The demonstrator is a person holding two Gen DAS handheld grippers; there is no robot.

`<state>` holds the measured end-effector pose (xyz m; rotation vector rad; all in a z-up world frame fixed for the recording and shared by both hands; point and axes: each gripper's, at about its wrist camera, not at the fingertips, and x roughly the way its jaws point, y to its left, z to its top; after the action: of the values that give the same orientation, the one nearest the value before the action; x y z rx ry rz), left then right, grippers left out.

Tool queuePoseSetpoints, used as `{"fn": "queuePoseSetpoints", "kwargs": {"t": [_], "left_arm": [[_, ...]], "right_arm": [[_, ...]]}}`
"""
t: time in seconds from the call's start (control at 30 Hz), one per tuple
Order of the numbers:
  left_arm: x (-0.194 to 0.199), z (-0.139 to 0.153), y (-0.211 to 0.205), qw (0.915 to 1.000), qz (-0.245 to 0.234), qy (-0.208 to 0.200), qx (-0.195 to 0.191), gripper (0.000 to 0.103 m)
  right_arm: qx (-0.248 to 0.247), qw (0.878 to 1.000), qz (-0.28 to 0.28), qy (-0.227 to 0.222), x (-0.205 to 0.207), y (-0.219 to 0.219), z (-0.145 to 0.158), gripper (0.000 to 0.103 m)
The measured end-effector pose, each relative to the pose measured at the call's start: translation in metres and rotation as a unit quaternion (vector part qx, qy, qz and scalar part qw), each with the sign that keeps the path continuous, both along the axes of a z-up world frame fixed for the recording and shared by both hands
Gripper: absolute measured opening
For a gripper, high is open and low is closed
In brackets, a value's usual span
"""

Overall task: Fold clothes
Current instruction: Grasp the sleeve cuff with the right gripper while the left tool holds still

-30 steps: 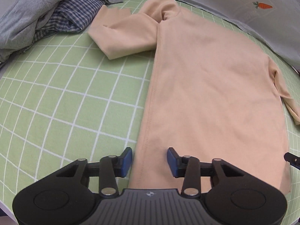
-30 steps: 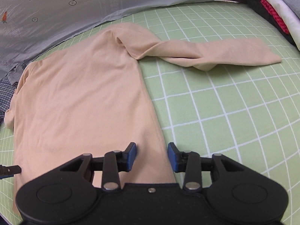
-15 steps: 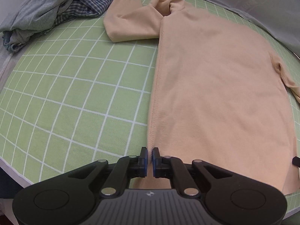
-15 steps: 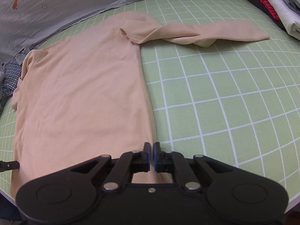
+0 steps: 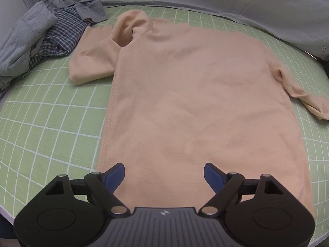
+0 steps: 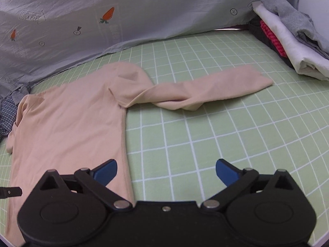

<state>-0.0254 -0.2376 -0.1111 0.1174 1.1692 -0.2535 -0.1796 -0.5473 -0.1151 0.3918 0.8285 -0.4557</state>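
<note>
Here, peach top (image 5: 195,103) spread flat

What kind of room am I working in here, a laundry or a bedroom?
Likely a bedroom: the green grid-patterned sheet looks like a bed, backed by a grey carrot-print cloth, with a peach long-sleeved top and folded clothes stack.

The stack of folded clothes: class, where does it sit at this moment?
In the right wrist view, the stack of folded clothes sits at the far right edge of the green grid mat, just beyond the cuff of the peach sweater's outstretched sleeve.
</note>
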Motion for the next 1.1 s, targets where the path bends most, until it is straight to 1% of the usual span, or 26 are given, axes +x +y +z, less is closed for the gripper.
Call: {"fn": "queuePoseSetpoints", "kwargs": {"t": [0.1, 0.23, 0.4, 0.47, 0.53, 0.6, 0.63, 0.7, 0.77, 0.83, 0.87, 0.9, 0.93, 0.97, 1.0, 1.1], "left_arm": [[0.011, -0.011, -0.011, 0.9996, 0.016, 0.023, -0.009, 0.086], [0.029, -0.017, -0.031, 0.9995, 0.023, 0.023, 0.001, 0.087], [0.058, -0.025, -0.053, 0.9993, 0.023, 0.029, 0.008, 0.089], [0.065, -0.029, -0.062, 0.9992, 0.015, 0.032, 0.020, 0.094], [0.066, -0.032, -0.069, 0.9989, 0.008, 0.033, 0.031, 0.098], [0.067, -0.035, -0.075, 0.9986, 0.003, 0.034, 0.040, 0.103], [0.067, -0.035, -0.075, 0.9986, 0.004, 0.034, 0.040, 0.103], [0.066, -0.036, -0.075, 0.9987, 0.005, 0.033, 0.039, 0.103], [0.066, -0.036, -0.076, 0.9987, 0.005, 0.033, 0.039, 0.103], [0.066, -0.037, -0.075, 0.9988, 0.005, 0.032, 0.038, 0.103], [0.066, -0.037, -0.072, 0.9989, 0.004, 0.030, 0.037, 0.103], [0.065, -0.037, -0.072, 0.9989, 0.004, 0.028, 0.036, 0.103], [0.064, -0.037, -0.072, 0.9990, 0.005, 0.026, 0.036, 0.103], [0.063, -0.038, -0.071, 0.9991, 0.005, 0.024, 0.035, 0.103], [0.062, -0.038, -0.071, 0.9991, 0.005, 0.022, 0.035, 0.103], [0.057, -0.039, -0.072, 0.9993, 0.007, 0.016, 0.033, 0.103]], "right_arm": [[-0.020, 0.999, -0.019, -0.018, 0.008, -0.025, 0.007, 0.103], [-0.050, 0.997, -0.043, -0.037, 0.026, -0.061, 0.013, 0.103], [-0.025, 0.997, -0.075, -0.018, 0.070, -0.120, 0.004, 0.103], [-0.017, 0.996, -0.089, -0.008, 0.088, -0.142, -0.002, 0.103], [-0.007, 0.995, -0.103, 0.008, 0.106, -0.161, -0.011, 0.100], [0.011, 0.993, -0.116, 0.019, 0.119, -0.177, -0.022, 0.087], [0.022, 0.992, -0.121, 0.026, 0.124, -0.184, -0.029, 0.084], [0.029, 0.990, -0.131, 0.040, 0.131, -0.191, -0.039, 0.073], [0.027, 0.989, -0.139, 0.052, 0.135, -0.194, -0.046, 0.071], [0.013, 0.988, -0.140, 0.062, 0.138, -0.193, -0.047, 0.068], [0.004, 0.988, -0.140, 0.066, 0.138, -0.191, -0.046, 0.058], [-0.004, 0.988, -0.140, 0.068, 0.138, -0.190, -0.046, 0.038], [-0.007, 0.989, -0.136, 0.065, 0.137, -0.190, -0.045, 0.027], [0.002, 0.989, -0.134, 0.056, 0.133, -0.192, -0.045, 0.009], [0.007, 0.990, -0.132, 0.047, 0.129, -0.192, -0.043, 0.005], [-0.008, 0.991, -0.131, 0.016, 0.113, -0.189, -0.030, 0.003]]}}
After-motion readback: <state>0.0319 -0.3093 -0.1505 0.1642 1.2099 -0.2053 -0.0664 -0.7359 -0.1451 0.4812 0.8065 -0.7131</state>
